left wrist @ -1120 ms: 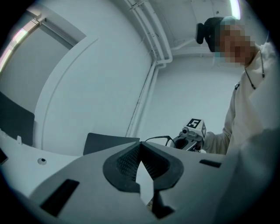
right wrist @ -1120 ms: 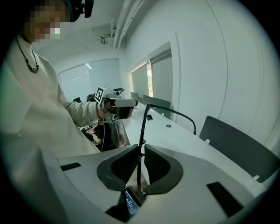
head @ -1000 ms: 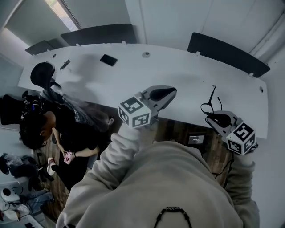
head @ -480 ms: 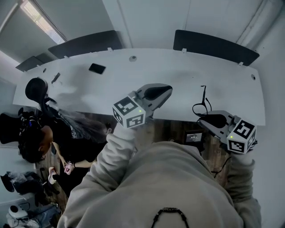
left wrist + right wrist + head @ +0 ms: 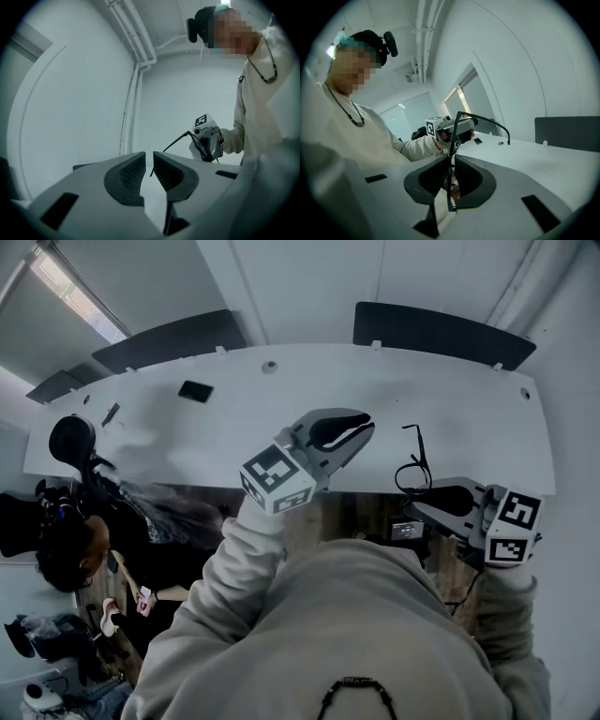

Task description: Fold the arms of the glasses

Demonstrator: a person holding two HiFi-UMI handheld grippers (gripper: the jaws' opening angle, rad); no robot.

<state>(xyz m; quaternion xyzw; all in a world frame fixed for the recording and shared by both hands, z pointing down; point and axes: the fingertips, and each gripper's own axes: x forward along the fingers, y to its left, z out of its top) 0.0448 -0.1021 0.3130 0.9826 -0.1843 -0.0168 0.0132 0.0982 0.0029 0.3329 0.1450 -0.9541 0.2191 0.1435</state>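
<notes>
Glasses (image 5: 412, 476): held up over the near edge of the white table (image 5: 281, 399); one arm stands out unfolded.
Handling: light, thin, springy, by my judgement; hinges fragile; take the arm near its hinge.
Right gripper (image 5: 449, 171): yours, clamped on the frame front.
Left gripper (image 5: 148, 171): jaws just opening; narrow gap; nothing in them.

Cool dim light, fisheye-warped edges
</notes>
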